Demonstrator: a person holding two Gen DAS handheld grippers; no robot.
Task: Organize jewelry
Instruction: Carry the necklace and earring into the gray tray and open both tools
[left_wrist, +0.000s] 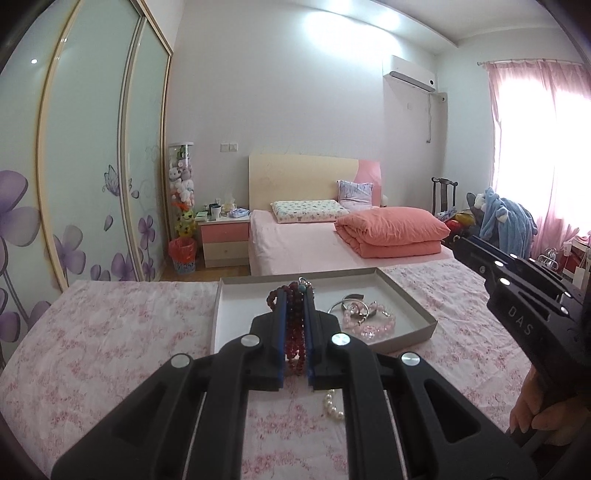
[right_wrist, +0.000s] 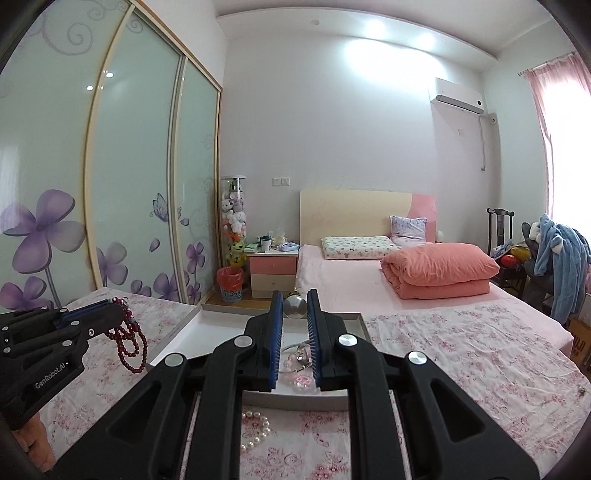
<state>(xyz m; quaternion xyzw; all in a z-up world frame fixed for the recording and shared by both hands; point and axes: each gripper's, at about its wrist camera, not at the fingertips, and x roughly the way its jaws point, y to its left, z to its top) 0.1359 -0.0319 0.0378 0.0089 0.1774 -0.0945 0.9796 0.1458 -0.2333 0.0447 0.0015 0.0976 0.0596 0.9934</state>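
My left gripper (left_wrist: 295, 295) is shut on a dark red bead necklace (left_wrist: 294, 332) and holds it above the near left part of a shallow grey tray (left_wrist: 410, 299). The necklace hangs in loops in the right wrist view (right_wrist: 129, 343). In the tray lie a pink bead bracelet (left_wrist: 369, 325) and silver bangles (left_wrist: 351, 304). My right gripper (right_wrist: 295, 299) is shut on a silver round piece (right_wrist: 294, 305) above the tray (right_wrist: 177, 339). A white pearl bracelet (right_wrist: 258, 424) lies on the floral cloth in front of the tray.
The tray sits on a pink floral cloth (left_wrist: 110, 350) over a flat surface. Behind it stand a bed with a folded salmon quilt (left_wrist: 391, 229), a nightstand (left_wrist: 223, 236) and a sliding wardrobe (left_wrist: 92, 166) on the left.
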